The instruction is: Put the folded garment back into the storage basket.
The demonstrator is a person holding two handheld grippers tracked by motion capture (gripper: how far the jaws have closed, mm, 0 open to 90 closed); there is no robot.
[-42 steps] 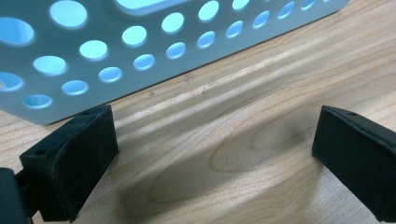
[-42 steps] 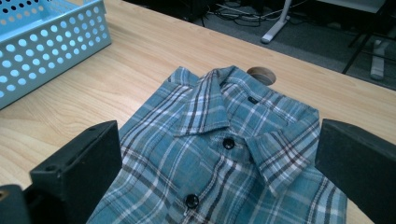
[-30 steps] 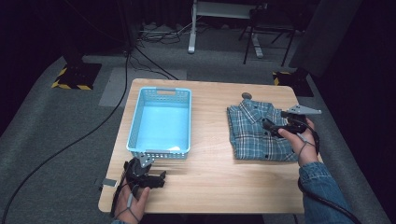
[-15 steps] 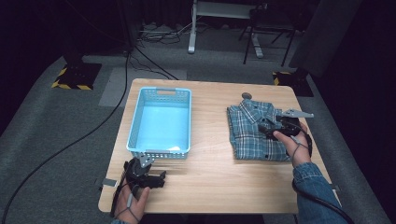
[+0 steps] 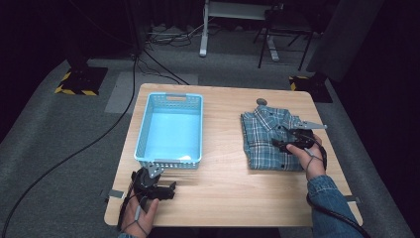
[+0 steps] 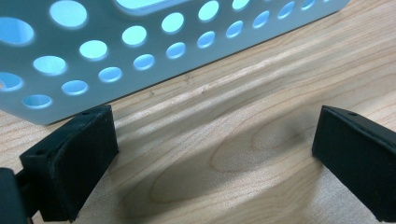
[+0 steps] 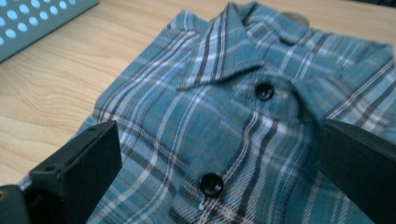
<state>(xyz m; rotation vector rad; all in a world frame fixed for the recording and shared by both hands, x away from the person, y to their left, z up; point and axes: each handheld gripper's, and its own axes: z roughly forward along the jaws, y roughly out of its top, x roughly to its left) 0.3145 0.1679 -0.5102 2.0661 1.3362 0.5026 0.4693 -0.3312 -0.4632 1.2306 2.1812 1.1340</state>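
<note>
A folded blue plaid shirt (image 5: 267,136) lies on the right half of the wooden table (image 5: 223,183). My right gripper (image 5: 280,145) is open just over the shirt's right part, its jaws pointing left. In the right gripper view the jaws straddle the buttoned front (image 7: 233,140) below the collar. A light blue plastic basket (image 5: 171,130) stands on the left half, nothing in it. My left gripper (image 5: 171,191) rests open on the table just in front of the basket's near wall (image 6: 140,51), bare wood between its jaws.
A small grey round object (image 5: 261,101) lies at the shirt's far edge. Bare wood (image 5: 223,144) separates basket and shirt. Around the table are grey carpet, cables (image 5: 74,153) on the left, and a white desk frame (image 5: 233,15) at the back.
My right gripper has shifted slightly left and lower over the shirt. The left gripper has not moved.
</note>
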